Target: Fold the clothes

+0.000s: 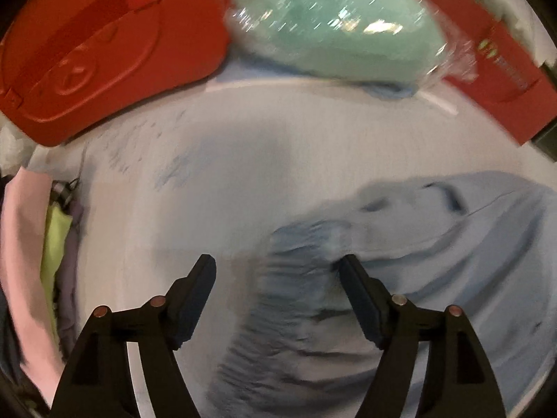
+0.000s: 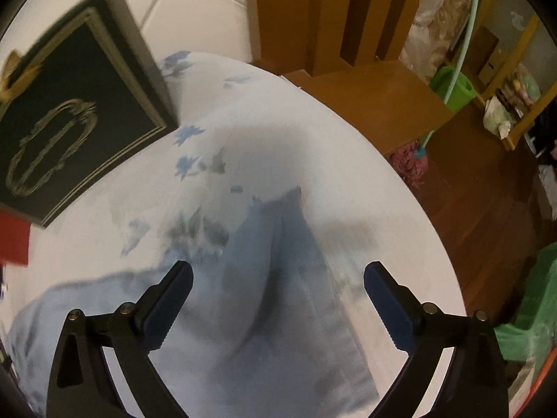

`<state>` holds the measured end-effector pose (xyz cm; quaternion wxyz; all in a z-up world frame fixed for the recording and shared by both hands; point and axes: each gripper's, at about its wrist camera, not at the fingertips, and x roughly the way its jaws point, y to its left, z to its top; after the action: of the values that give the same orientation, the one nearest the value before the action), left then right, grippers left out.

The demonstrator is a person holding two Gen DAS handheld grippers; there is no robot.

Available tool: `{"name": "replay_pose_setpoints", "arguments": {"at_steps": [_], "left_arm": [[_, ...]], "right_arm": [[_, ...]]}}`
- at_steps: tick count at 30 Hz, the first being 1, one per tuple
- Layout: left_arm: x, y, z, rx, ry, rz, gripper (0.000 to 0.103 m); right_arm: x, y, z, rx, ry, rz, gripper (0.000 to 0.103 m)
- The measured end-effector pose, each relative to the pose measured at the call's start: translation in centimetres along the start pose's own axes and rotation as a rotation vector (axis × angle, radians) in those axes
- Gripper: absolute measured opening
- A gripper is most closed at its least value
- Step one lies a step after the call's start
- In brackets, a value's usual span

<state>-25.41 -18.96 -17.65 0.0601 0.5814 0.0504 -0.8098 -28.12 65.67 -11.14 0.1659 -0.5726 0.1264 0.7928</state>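
Observation:
A pale blue garment (image 1: 400, 278) lies rumpled on a white cloth with blue flower print (image 1: 209, 174). My left gripper (image 1: 276, 264) is open, its jaws wide apart above a ribbed, darker blue part of the garment (image 1: 292, 278). In the right wrist view the same garment (image 2: 271, 278) lies in folds with a pointed end toward the far side. My right gripper (image 2: 278, 271) is open above it, holding nothing. Both views are blurred.
An orange case with a strap (image 1: 104, 45), a mint plush in clear wrap (image 1: 341, 31) and a red box (image 1: 494, 69) stand at the back. Pink and yellow clothes (image 1: 31, 261) pile at left. A dark framed box (image 2: 69, 111) sits at left; wooden furniture (image 2: 365, 97) stands beyond the edge.

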Motion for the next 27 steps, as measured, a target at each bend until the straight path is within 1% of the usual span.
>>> {"name": "replay_pose_setpoints", "arguments": {"at_steps": [1,2,4,5,6,7,8,9,10,11,13,14,16,19,21,23,24,25,27], "left_arm": [[0.1,-0.4,0.2,0.01,0.005,-0.004,0.075],[0.6,-0.8,0.3,0.023,0.026,0.008,0.075],[2.5,-1.4,0.4,0.048,0.088,0.065,0.076],[2.8,-1.3,0.5,0.031,0.079,0.074,0.083],[2.9,-0.9,0.7,-0.001,0.077,0.055,0.08],[3.0,-0.6,0.8,-0.035,0.082,0.025,0.074],[2.9,-0.6,1.0,-0.04,0.08,0.018,0.055],[2.7,-0.9,1.1,-0.034,0.076,0.019,0.046],[2.6,-1.3,1.3,-0.015,0.079,0.044,0.045],[2.5,-1.7,1.4,0.005,0.078,0.067,0.044],[1.9,-1.7,1.7,-0.002,0.06,0.08,0.043],[1.4,-1.4,1.8,-0.021,0.048,0.07,0.043],[-0.2,-0.2,1.6,-0.072,0.015,0.022,0.043],[-4.0,1.3,0.7,-0.096,-0.083,-0.038,0.041],[-6.9,2.2,-0.1,-0.096,-0.154,-0.077,0.04],[-9.6,3.1,-1.0,-0.087,-0.212,-0.1,0.039],[-10.6,3.4,-1.8,-0.073,-0.224,-0.101,0.039],[-11.6,3.6,-2.6,-0.056,-0.233,-0.099,0.039],[-12.6,3.9,-4.9,-0.018,-0.253,-0.1,0.037]], "right_arm": [[0.5,0.1,0.4,0.0,0.01,-0.005,0.099],[0.9,0.2,0.6,-0.007,0.022,-0.016,0.099],[1.8,0.6,0.8,-0.02,0.05,-0.034,0.099],[2.1,0.8,0.8,-0.02,0.066,-0.037,0.095],[2.4,0.9,0.7,-0.022,0.083,-0.04,0.07],[2.8,1.1,0.5,-0.029,0.105,-0.048,0.049],[3.0,1.4,0.4,-0.036,0.123,-0.055,0.027],[2.8,1.6,0.3,-0.035,0.117,-0.06,0.02],[2.7,1.7,0.3,-0.038,0.119,-0.056,0.014],[2.3,1.9,0.3,-0.04,0.112,-0.055,0.012],[1.0,2.0,0.4,-0.034,0.076,-0.037,0.01],[0.1,1.9,0.4,-0.022,0.055,-0.018,0.009],[-2.4,1.5,0.3,-0.003,0.01,0.03,0.009],[-6.8,0.4,-1.1,-0.004,-0.052,0.089,0.009],[-10.6,-0.9,-3.1,-0.002,-0.105,0.134,0.009],[-14.8,-2.9,-6.2,0.005,-0.157,0.182,0.009],[-15.9,-3.7,-7.4,0.002,-0.172,0.198,0.009],[-18.0,-5.0,-9.8,0.001,-0.196,0.221,0.009],[-19.7,-6.9,-13.6,0.018,-0.196,0.266,0.009]]}}
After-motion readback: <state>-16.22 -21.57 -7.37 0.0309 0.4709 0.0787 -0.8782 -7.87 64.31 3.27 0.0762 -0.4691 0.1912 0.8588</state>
